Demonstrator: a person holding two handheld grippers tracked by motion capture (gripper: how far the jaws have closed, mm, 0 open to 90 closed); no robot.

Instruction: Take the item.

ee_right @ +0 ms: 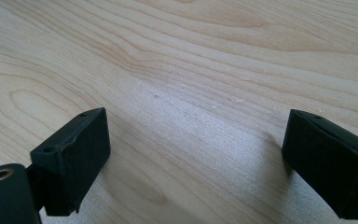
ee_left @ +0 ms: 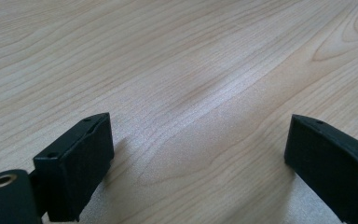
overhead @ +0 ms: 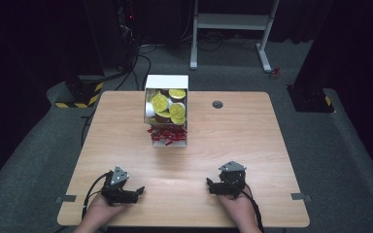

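Left gripper (overhead: 126,190) sits at the near edge of the table (overhead: 252,145), jaws spread wide, nothing between them. Straight ahead and centre, well apart from both, there's the white box (overhead: 167,110), long axis running away from the person, yellow-lidded cups (overhead: 167,107) at the far end, red pieces (overhead: 167,134) nearer. Right gripper (overhead: 222,185) is wide and empty too, roughly as far off. Bare wood between; nothing blocks either.

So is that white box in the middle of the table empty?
No: in the high view the white box holds round yellow-topped cups at its far end and small red pieces at its near end.
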